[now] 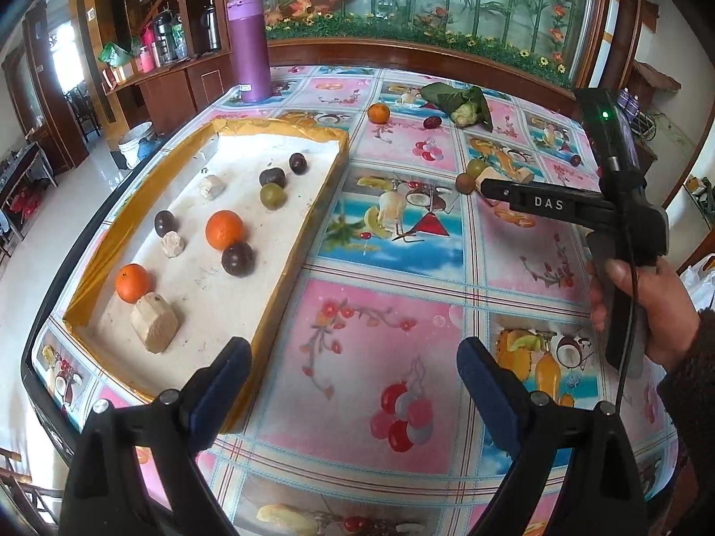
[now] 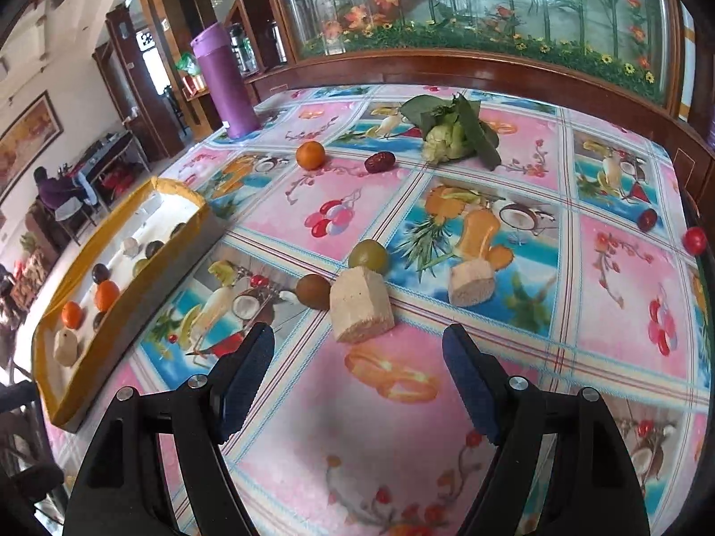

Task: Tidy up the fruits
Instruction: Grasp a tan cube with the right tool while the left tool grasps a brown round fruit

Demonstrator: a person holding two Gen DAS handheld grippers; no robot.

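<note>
Two oranges [image 1: 225, 229] in tray [image 1: 286, 127].

Ahead of your right claw [image 2: 357, 375] the bench [image 2: 313, 424] lies bare up to the tan cut block [image 2: 359, 308]; a brown round fruit [image 2: 313, 291] and green round fruit [image 2: 368, 256] crowd just behind it.

The tablecloth [image 2: 357, 424] looks like shiny, smooth plastic, the tray [image 1: 286, 277] has shiny gold paper on its walls and a dull white floor, the oranges [image 1: 225, 229] have bright, slightly bumpy skin, the pale chunks [image 2: 361, 308] look rough and crumbly, and the purple bottle [image 1: 248, 44] is smooth.
</note>
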